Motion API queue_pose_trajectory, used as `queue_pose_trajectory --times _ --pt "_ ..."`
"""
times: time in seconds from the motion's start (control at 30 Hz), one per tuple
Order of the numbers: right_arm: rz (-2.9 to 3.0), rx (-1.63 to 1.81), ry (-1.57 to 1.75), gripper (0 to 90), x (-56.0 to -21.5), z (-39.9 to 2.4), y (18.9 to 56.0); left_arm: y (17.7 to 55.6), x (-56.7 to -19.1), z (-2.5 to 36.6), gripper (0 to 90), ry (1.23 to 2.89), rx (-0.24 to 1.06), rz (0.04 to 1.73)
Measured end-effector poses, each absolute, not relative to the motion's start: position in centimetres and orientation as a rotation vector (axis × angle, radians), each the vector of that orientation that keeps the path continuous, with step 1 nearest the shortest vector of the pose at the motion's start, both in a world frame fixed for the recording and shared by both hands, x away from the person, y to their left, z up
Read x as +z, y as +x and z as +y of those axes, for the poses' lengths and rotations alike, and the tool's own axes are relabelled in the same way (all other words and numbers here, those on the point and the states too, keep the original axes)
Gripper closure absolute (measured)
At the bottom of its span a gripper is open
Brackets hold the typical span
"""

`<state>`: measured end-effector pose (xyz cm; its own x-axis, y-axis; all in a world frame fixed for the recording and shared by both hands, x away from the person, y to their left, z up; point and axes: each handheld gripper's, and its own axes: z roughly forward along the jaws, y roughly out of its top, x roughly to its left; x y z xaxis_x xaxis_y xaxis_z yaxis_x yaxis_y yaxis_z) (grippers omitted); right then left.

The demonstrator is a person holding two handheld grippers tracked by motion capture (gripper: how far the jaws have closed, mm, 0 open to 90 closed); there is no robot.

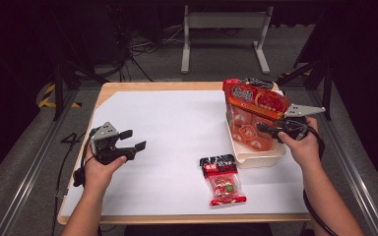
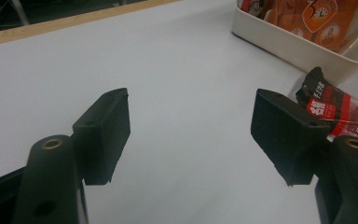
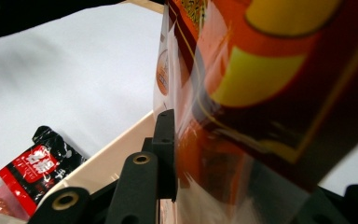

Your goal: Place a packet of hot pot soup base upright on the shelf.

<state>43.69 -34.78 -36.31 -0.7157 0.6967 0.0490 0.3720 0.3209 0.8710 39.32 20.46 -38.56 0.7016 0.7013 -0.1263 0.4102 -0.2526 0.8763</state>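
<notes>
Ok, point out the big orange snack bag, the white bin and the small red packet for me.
big orange snack bag (image 1: pixel 256 101), high view, on its printed upper front.
white bin (image 1: pixel 258 158), high view, on its near rim.
small red packet (image 1: pixel 222 183), high view, on its clear middle below the black top band.

The big orange snack bag (image 1: pixel 254 105) is glossy plastic film, partly clear, and catches the light. The tub (image 1: pixel 256 158) under it looks like smooth, matt cream plastic. At about six o'clock from the tub, the small red-and-black packet (image 1: pixel 222 179) is shiny, crinkled film. The table (image 1: pixel 177 85) shows a pale wooden edge under a matt white sheet (image 1: pixel 177 128). The left hand-held gripper (image 1: pixel 132 139) has dull black plastic pads.
</notes>
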Motion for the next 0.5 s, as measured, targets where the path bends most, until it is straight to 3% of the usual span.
queue_pose_trajectory --times 0.33,0.43,0.5 --pt "2.192 1.412 1.017 67.2 -37.2 -36.1 43.5 39.5 -38.7 20.4 29.4 1.883 0.345 0.870" --pt "2.191 1.380 1.010 60.4 -36.7 -36.1 43.2 39.6 -38.7 20.4 29.3 1.886 0.344 0.871" --pt "2.154 1.394 1.006 49.7 -36.4 -36.1 43.0 39.7 -38.8 20.3 29.3 1.884 0.343 0.870"
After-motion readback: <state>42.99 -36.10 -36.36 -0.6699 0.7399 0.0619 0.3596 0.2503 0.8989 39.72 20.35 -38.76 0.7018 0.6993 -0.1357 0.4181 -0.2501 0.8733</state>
